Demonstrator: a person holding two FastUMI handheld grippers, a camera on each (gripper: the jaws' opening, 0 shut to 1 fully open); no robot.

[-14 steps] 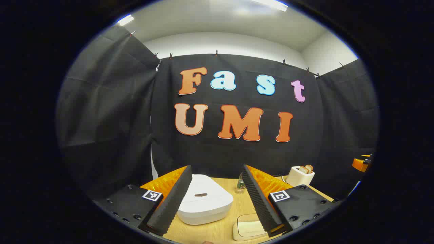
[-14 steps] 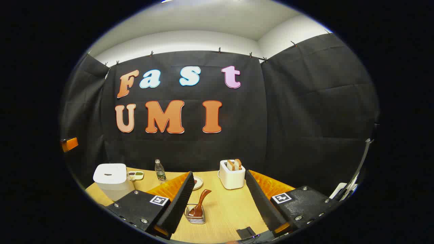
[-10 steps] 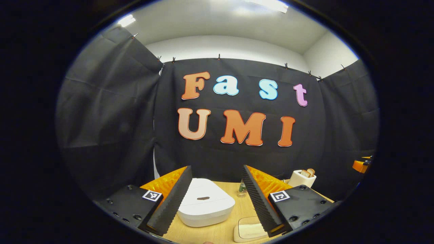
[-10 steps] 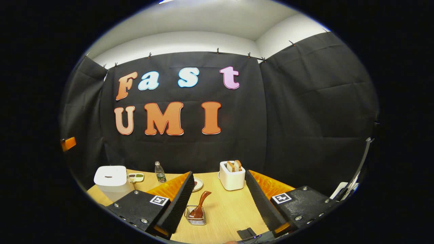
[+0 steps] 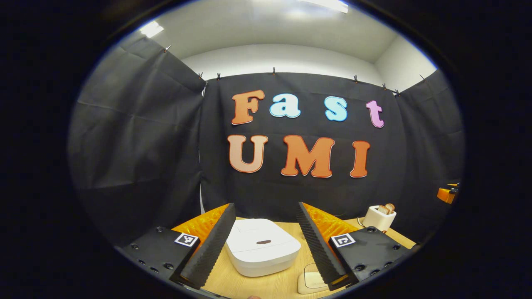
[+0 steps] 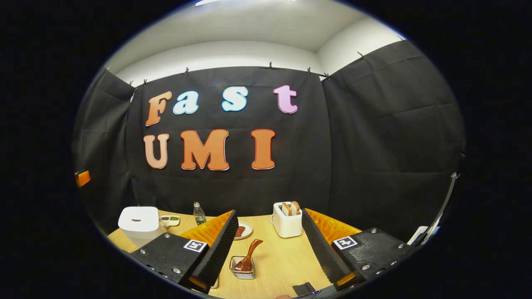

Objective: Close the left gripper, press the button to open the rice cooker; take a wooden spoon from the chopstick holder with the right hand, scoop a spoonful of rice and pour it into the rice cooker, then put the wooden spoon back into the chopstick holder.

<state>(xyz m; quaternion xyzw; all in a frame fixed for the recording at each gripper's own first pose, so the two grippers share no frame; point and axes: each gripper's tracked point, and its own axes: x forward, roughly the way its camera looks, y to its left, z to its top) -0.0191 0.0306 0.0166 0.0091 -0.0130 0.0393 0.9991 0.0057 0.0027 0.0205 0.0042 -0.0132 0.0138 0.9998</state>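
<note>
In the left gripper view a white rice cooker (image 5: 262, 246) with its lid down and a dark button (image 5: 264, 241) on top sits on the wooden table between the fingers of my left gripper (image 5: 266, 245), which is open and hangs above and short of it. The right gripper view has the same rice cooker (image 6: 139, 221) far left. My right gripper (image 6: 270, 249) is open, raised over the table. A brown wooden spoon (image 6: 250, 256) leans in a small wire chopstick holder (image 6: 243, 268) just right of its left finger.
A white toaster (image 6: 287, 219) with bread stands behind the holder; the toaster (image 5: 380, 216) is far right in the left gripper view. A small bottle (image 6: 200, 214), a plate (image 6: 242, 229) and a little dish (image 6: 169, 219) are on the table. A pale flat container (image 5: 309, 282) lies near the cooker.
Both views have tilted down and shifted a little. In the left gripper view the rice cooker has drifted right, nearer the middle between the fingers. Both grippers stay open.
</note>
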